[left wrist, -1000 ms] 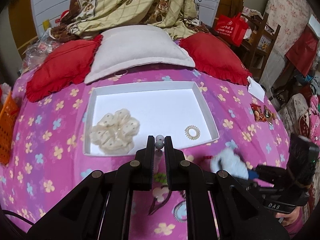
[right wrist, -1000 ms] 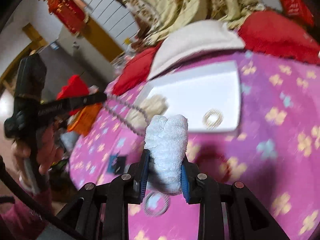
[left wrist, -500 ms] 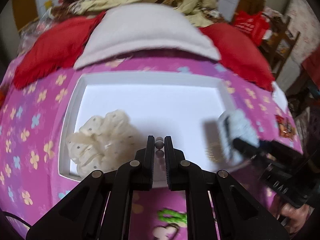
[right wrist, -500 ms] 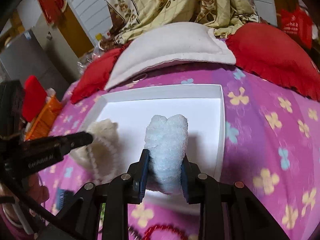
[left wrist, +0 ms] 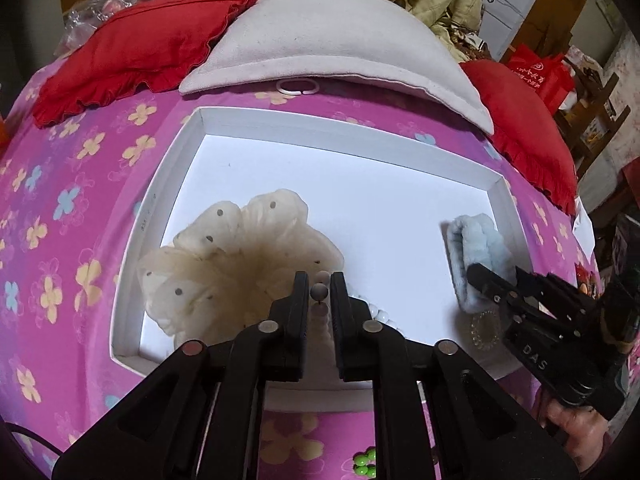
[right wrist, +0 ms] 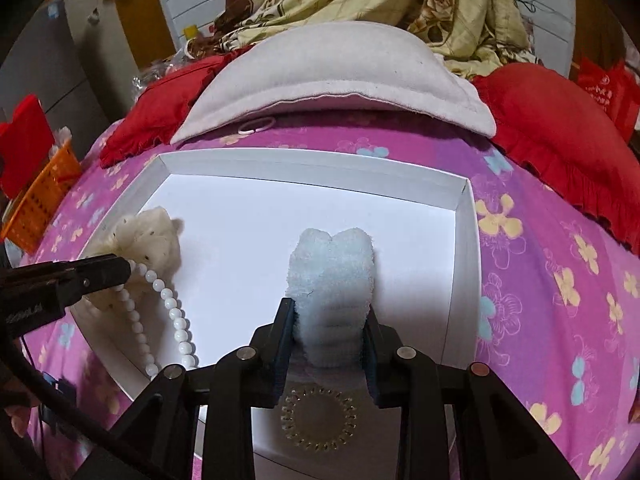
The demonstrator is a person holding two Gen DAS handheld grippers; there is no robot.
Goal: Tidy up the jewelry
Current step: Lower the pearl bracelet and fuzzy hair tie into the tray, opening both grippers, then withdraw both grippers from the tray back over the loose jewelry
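A shallow white tray point(left wrist: 344, 124) point(right wrist: 312, 156) lies on the pink flowered bedspread. In it are a cream dotted scrunchie point(left wrist: 240, 256) point(right wrist: 148, 236) at the left and a gold coil hair tie point(left wrist: 486, 330) point(right wrist: 318, 418) at the near right. My left gripper point(left wrist: 319, 280) point(right wrist: 120, 270) is low over the tray beside the cream scrunchie. Its jaws are opening, and a white bead necklace point(right wrist: 176, 316) still hangs from their tips onto the tray floor. My right gripper point(right wrist: 330, 308) point(left wrist: 492, 276) presses a light blue fluffy scrunchie point(right wrist: 332, 280) point(left wrist: 476, 248) just above the coil tie; its jaws are opening too.
A white pillow point(left wrist: 332, 40) and red cushions point(left wrist: 132, 52) point(right wrist: 560, 120) lie behind the tray, with a white ring point(left wrist: 298, 87) between pillow and tray. An orange basket point(right wrist: 40, 200) stands at the bed's left edge. Green beads point(left wrist: 364, 464) lie on the bedspread in front of the tray.
Both grippers have moved forward and down from over the bedspread to low inside the tray. The necklace's loose end now rests on the tray floor, and the blue scrunchie is down near the coil tie.
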